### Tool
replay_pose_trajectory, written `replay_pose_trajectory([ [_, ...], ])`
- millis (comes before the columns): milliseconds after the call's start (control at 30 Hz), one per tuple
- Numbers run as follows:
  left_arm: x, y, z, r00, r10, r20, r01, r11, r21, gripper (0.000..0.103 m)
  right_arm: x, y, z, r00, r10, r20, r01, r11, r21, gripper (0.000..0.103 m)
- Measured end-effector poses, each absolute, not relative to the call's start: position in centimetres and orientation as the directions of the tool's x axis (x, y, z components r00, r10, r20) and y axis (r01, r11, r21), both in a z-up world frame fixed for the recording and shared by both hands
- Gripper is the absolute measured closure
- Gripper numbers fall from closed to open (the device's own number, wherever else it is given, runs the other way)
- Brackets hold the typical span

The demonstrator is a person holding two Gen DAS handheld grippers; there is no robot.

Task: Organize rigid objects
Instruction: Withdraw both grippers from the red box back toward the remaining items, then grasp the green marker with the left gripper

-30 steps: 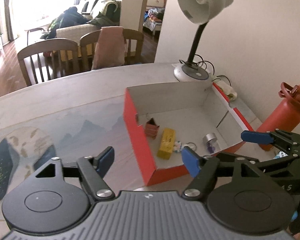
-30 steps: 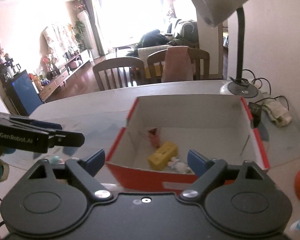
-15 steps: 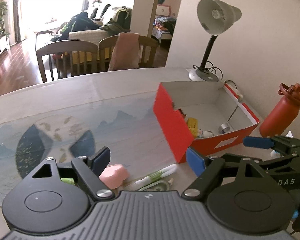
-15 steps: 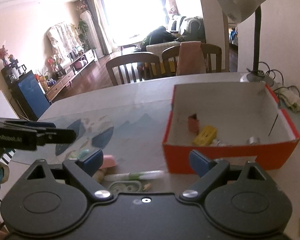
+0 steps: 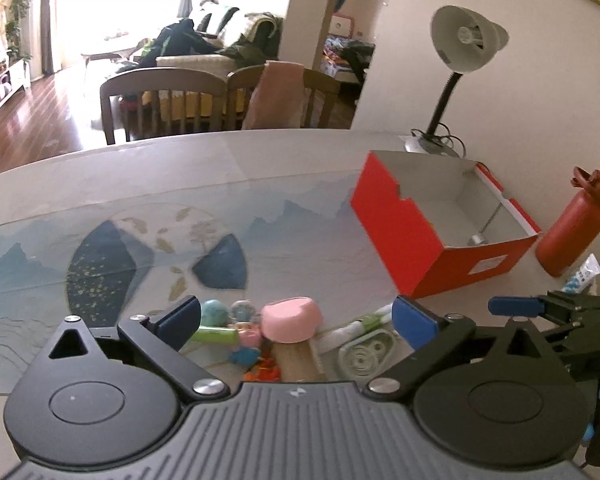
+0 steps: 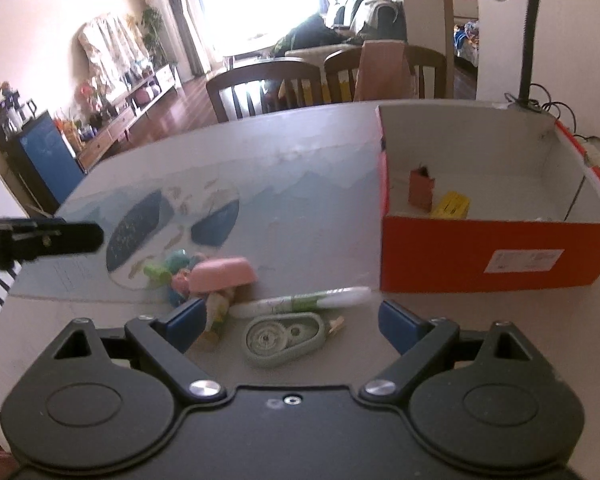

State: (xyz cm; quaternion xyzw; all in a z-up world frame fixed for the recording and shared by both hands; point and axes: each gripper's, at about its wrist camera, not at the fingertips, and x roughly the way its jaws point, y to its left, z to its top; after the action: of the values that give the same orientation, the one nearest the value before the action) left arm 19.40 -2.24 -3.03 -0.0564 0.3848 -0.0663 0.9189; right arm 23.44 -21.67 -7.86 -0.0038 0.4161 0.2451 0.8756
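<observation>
The red box (image 6: pixel 496 254) stands open on the right side of the surface (image 6: pixel 312 184), in front of a desk lamp (image 5: pixel 464 46). It already holds a small brown block (image 6: pixel 422 192), a yellow block (image 6: pixel 454 204) and, seen from the left wrist view, a small metallic item (image 5: pixel 478 240). These count as sorted.

The remaining items lie in a loose cluster near the front edge of the surface, well apart from the box:
- a pink case (image 5: pixel 292 318), resting on top of other pieces;
- a white and green pen (image 6: pixel 306 302), lying flat, its tip pointing toward the box;
- a grey correction-tape dispenser (image 6: pixel 282 338), just in front of the pen;
- a green marker (image 5: pixel 216 336) and several small teal and pink trinkets (image 6: pixel 178 268), too blurred to identify individually.

The left tongs (image 5: pixel 296 318) are opening, with the pink case in line between the pads but not pressed by them. The right tongs (image 6: pixel 290 322) stand released and wide, empty, with the dispenser in line between the pads.

Judged progress: under half complete. Three items appear placed; at least five stay outside the box. Each needs a pick, a carry to the right and a release inside the box walls.

A red bottle (image 5: pixel 572 224) stands beside the box on its far right.
</observation>
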Motion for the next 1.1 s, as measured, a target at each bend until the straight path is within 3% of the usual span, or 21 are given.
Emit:
replay_pose_trajectory([
  [400,20.5,3.1,-7.8,0.659,-0.081,-0.747,-0.084,0.98,-0.18,0.001,25.0,-17.7,-13.2,0.521,0.307,-0.797,-0.396,0.914,0.093,0.011],
  [633,21.8,3.5,-10.6,0.641,-0.052,-0.765,-0.079,0.988,-0.133,0.001,26.3,-16.5,-15.3,0.492,0.271,-0.827,-0.369,0.926,0.084,0.011],
  [1100,25.2,5.5,-14.4,0.576,-0.14,-0.805,-0.054,0.977,-0.208,0.001,27.6,-15.6,-16.4,0.452,0.257,-0.854,-0.332,0.937,0.106,0.012],
])
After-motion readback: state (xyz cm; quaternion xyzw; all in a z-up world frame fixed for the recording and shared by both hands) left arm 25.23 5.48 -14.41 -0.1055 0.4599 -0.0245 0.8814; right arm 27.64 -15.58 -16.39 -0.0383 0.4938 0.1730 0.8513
